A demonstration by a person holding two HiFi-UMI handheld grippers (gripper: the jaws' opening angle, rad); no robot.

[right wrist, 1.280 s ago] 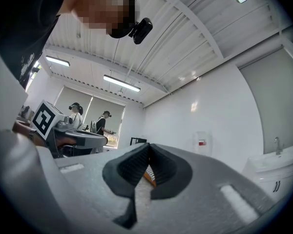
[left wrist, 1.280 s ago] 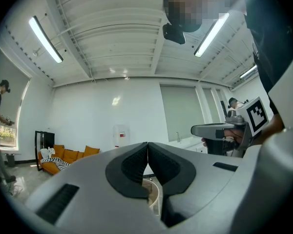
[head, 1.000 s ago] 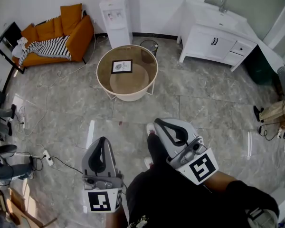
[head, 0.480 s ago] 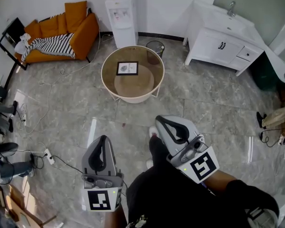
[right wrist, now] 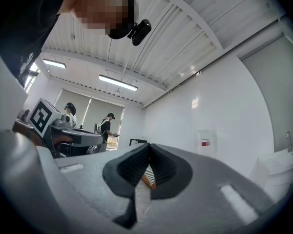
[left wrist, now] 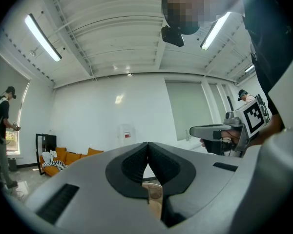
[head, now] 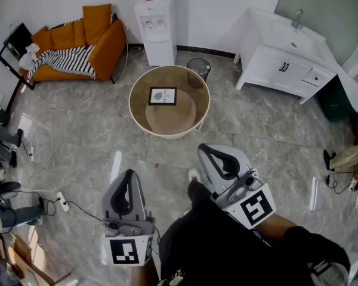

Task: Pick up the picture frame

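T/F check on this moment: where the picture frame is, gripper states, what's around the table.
1. The picture frame lies on the round table. True.
2. The left gripper is shut on the frame. False: it is shut on nothing, well short of the table.
3. The right gripper is open. False: its jaws are together.
4. An orange sofa stands left of the water dispenser. True.

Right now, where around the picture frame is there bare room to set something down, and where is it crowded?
The round table's near half, between the picture frame and the near rim, is bare; so is the tile floor in front of it. Crowded behind: the water dispenser and bin stand close to the far rim.
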